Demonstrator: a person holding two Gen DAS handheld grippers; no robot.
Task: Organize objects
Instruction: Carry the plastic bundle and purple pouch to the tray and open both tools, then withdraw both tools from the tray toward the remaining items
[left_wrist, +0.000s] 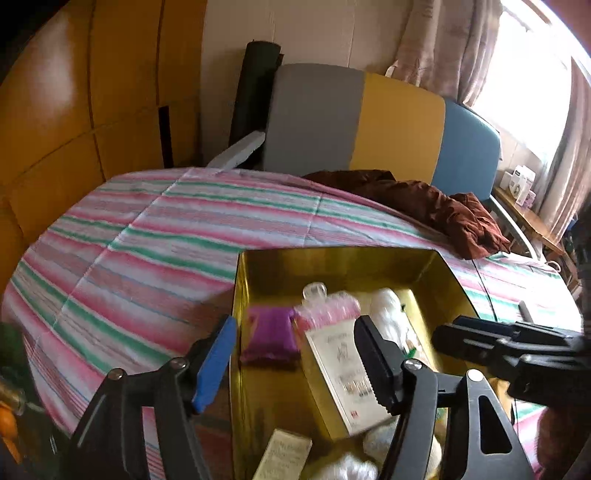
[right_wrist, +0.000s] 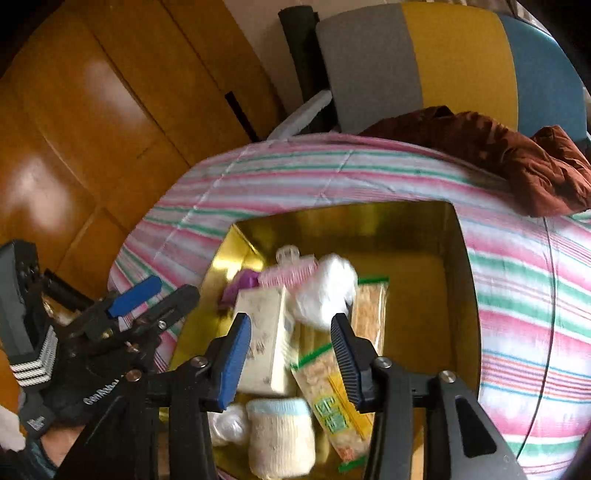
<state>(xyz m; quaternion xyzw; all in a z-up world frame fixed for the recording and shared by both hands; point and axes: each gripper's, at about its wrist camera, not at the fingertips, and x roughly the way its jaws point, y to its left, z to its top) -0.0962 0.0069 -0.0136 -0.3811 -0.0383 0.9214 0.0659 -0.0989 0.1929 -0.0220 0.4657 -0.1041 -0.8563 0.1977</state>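
Observation:
A gold box (left_wrist: 332, 258) (right_wrist: 458, 266) sits on the striped bed and holds several items: a purple pouch (left_wrist: 267, 339) (right_wrist: 242, 286), a pink brush (left_wrist: 328, 306) (right_wrist: 290, 275), a cream carton (left_wrist: 347, 373) (right_wrist: 264, 332), a white plastic bundle (left_wrist: 386, 306) (right_wrist: 327, 291), snack packets (right_wrist: 332, 387) and a cream knit roll (right_wrist: 280, 435). My left gripper (left_wrist: 295, 362) is open and empty above the box's left side. My right gripper (right_wrist: 290, 360) is open and empty above the items; it also shows in the left wrist view (left_wrist: 480, 336).
The striped bedspread (left_wrist: 147, 240) (right_wrist: 517, 295) surrounds the box. A brown cloth (left_wrist: 436, 210) (right_wrist: 517, 158) lies behind it by a grey, yellow and blue headboard (left_wrist: 399, 125). A wooden wardrobe (left_wrist: 92, 92) stands to the left. A side table (left_wrist: 532, 214) with small items stands at right.

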